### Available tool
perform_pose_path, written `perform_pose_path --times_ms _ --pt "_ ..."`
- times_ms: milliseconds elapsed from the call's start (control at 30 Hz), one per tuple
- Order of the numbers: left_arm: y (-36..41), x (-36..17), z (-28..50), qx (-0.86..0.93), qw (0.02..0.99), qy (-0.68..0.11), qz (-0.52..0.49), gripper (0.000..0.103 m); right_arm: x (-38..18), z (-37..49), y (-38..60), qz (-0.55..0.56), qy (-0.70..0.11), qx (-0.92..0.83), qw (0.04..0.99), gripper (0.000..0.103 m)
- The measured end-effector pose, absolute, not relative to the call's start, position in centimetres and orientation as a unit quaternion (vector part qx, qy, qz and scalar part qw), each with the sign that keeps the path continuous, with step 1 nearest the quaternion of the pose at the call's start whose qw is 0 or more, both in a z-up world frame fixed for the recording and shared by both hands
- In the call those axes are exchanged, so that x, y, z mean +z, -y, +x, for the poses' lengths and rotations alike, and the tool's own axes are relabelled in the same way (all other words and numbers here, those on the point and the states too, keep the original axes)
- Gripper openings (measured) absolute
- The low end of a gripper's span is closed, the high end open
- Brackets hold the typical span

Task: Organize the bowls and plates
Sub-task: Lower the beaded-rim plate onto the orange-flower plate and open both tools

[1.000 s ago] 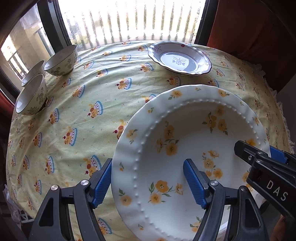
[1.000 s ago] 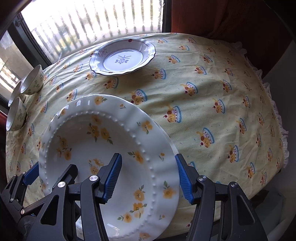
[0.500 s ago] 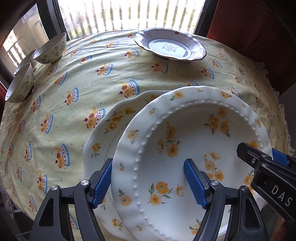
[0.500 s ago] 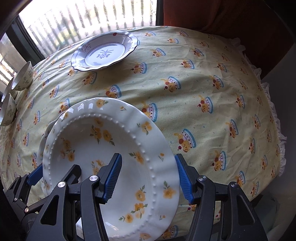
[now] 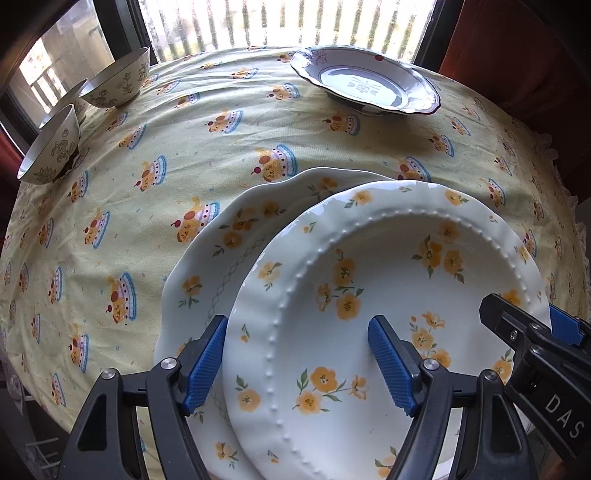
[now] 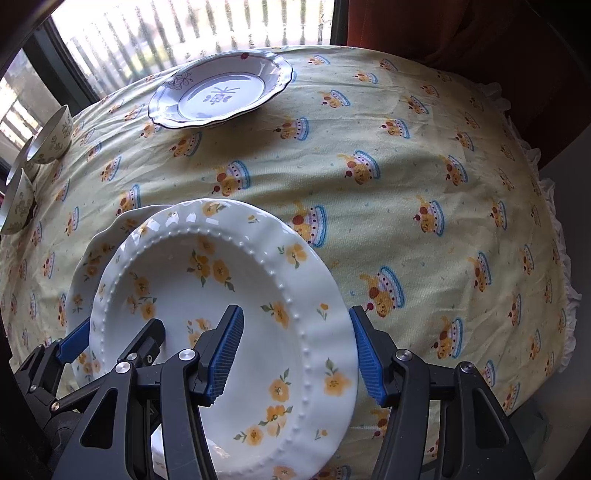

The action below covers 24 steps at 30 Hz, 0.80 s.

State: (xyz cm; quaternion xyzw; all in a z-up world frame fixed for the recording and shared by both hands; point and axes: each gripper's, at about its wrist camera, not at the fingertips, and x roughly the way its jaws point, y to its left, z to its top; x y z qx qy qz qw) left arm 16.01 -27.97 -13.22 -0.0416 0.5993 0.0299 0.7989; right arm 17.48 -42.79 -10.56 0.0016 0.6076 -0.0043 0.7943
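A white beaded plate with yellow flowers is held by both grippers. My left gripper is shut on its left rim, my right gripper on its right rim. It hangs just above a second yellow-flowered plate lying on the tablecloth, shifted right of it. A blue-patterned deep plate sits at the far side. Three patterned bowls stand at the far left.
The round table has a yellow cloth with cupcake prints, with a frilled edge on the right. A window with slats is behind. A red curtain hangs at the back right.
Both grippers have carried the beaded plate back and down. The second flowered plate came into view beneath it, and more of it shows now.
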Motion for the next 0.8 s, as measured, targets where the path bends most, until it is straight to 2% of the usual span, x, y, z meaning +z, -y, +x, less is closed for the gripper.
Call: perform_pose_path --times_ms 267,333,567,600,733,800 --pt "28.7 -12.9 15.6 0.050 0.804 -0.592 -0.008 0.080 -10.8 17.1 42.9 0.003 -0.599 0.010 0.801 0.061" --pt "29.1 -13.0 15.6 0.043 0.803 -0.594 0.006 0.085 -10.8 16.9 42.9 0.003 -0.599 0.015 0.801 0.061" --pt "28.4 -11.9 15.0 0.038 0.808 -0.587 0.005 0.085 -9.7 16.0 43.7 0.007 -0.585 0.018 0.811 0.061" --pt "28.4 -11.6 14.9 0.037 0.810 -0.586 0.005 0.086 -9.5 16.0 43.8 0.007 -0.583 0.023 0.812 0.060" --pt "28.1 -10.8 14.4 0.033 0.811 -0.584 0.001 0.086 -9.4 15.9 43.6 0.009 -0.584 0.040 0.811 0.043" --pt "28.0 -10.5 14.1 0.034 0.812 -0.583 0.003 0.086 -9.7 15.9 43.3 0.003 -0.587 0.036 0.809 0.040"
